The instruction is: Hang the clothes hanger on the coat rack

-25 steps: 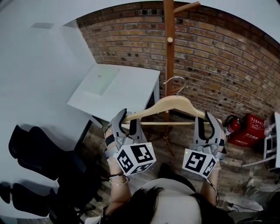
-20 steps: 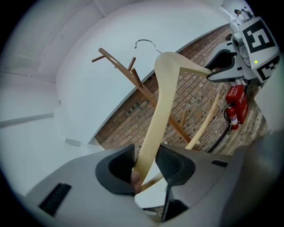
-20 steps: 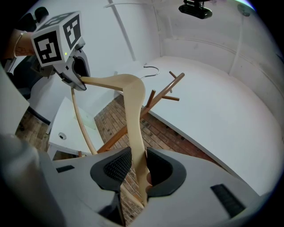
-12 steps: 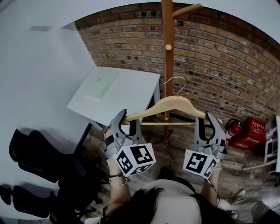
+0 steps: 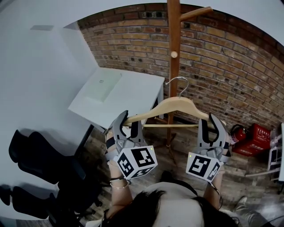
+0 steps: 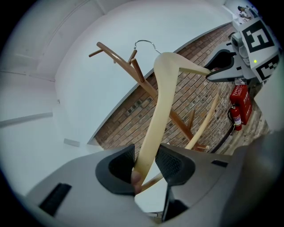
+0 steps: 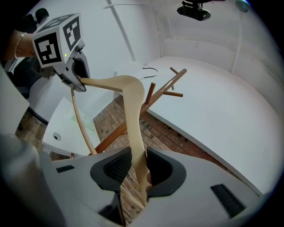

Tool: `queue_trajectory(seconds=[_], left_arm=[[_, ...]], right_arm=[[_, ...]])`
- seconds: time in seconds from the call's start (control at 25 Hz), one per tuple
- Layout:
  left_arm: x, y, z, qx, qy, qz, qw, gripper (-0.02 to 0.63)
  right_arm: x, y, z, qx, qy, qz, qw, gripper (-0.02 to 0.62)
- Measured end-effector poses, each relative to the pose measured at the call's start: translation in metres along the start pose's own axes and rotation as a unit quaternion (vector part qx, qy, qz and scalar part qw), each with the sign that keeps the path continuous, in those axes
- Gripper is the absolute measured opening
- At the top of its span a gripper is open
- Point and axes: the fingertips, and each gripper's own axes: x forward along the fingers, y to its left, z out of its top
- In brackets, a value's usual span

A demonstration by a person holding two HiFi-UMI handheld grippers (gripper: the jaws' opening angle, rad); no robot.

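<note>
Nearer now, the coat rack rises just behind the hanger, clamped at either end by my left gripper and right gripper. Keeping it level, I'd lift its hook over the rack's peg.

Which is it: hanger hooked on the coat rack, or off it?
Off it. Left gripper and right gripper clamp the hanger by its ends; its hook catches no peg on the coat rack.
</note>
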Motion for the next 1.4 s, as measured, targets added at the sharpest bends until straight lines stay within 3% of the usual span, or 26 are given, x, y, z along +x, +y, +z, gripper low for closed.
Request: queue_trajectory(seconds=[0.2, 0.4, 1.04, 1.4], left_arm=[[0.009, 0.001, 0.0, 0.015, -0.002, 0.0, 0.9999, 0.149], [0.016, 0.005, 0.009, -0.002, 0.005, 0.007, 1.0, 0.149], [0.032, 0.009, 0.01, 0.002, 0.019, 0.019, 0.9996, 0.149], [0.043, 0.017, 0.015, 0.001, 0.012, 0.011, 0.9999, 0.149]], right_arm=[[0.009, -0.006, 0.003, 0.002, -0.007, -0.001, 1.0, 0.123], [0.02, -0.012, 0.004, 0.003, -0.014, 0.001, 1.0, 0.123], [0.046, -0.021, 0.009, -0.001, -0.044, 0.014, 0.999, 0.123], [0.055, -0.026, 0.017, -0.003, -0.042, 0.002, 0.999, 0.124]])
